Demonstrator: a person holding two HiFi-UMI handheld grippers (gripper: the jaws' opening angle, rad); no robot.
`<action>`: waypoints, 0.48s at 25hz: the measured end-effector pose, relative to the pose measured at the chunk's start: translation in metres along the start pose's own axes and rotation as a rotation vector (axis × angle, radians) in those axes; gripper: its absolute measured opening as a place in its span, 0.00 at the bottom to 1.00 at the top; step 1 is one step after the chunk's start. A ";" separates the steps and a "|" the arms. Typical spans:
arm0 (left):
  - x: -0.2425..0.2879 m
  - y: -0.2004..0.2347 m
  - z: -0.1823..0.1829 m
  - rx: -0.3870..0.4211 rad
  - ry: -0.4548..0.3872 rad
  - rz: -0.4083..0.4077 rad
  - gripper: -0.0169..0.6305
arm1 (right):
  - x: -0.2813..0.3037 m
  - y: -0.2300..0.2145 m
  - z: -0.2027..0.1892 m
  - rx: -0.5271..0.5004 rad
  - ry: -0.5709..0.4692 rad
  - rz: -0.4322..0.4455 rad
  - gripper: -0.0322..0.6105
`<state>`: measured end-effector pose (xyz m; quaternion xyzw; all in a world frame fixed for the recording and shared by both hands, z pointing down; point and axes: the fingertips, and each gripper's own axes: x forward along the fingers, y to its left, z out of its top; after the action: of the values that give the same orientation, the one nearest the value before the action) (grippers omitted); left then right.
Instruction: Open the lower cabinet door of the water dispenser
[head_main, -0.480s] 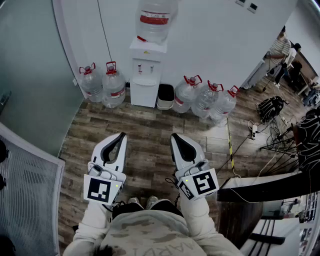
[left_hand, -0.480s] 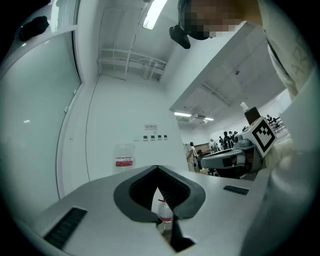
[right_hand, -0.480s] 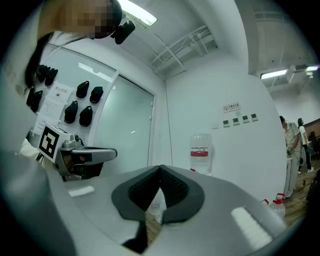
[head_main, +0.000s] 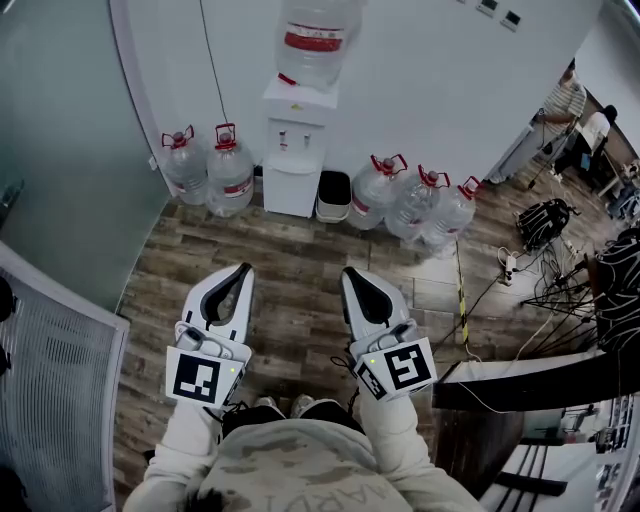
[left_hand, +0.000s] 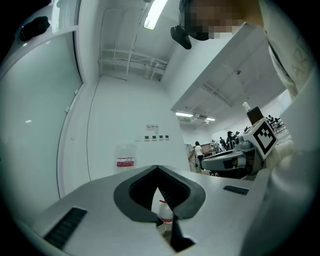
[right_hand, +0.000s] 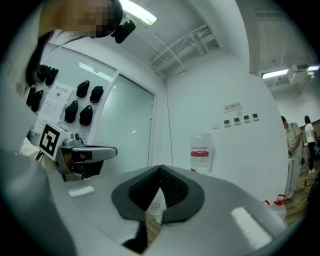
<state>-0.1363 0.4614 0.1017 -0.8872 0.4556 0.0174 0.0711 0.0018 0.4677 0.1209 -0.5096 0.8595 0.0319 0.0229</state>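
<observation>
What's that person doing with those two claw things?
A person holds a left gripper and a right gripper, both shut and empty, pointed toward the water dispenser by the wall. Its lower cabinet door is closed, and neither gripper has reached it yet.

Head view steeply down, gripper views level, all facing distant water dispenser (head_main: 293, 150)

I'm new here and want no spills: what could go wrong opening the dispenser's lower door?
The bin and jugs crowd the dispenser; the swinging door or a claw might knock them. The left claw and right claw are shut and must open first. A hard pull may rock the bottle on top.
</observation>
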 end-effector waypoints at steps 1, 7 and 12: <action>0.002 -0.001 0.000 0.009 -0.001 -0.002 0.03 | 0.000 -0.002 -0.001 0.000 0.001 -0.001 0.06; 0.012 -0.011 -0.001 0.007 -0.014 0.006 0.03 | -0.003 -0.020 -0.006 0.022 -0.012 0.011 0.06; 0.018 -0.021 -0.003 0.016 -0.013 0.032 0.03 | -0.013 -0.034 -0.010 0.063 -0.025 0.060 0.06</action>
<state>-0.1086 0.4583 0.1052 -0.8790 0.4695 0.0205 0.0808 0.0382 0.4621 0.1304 -0.4824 0.8745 0.0120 0.0488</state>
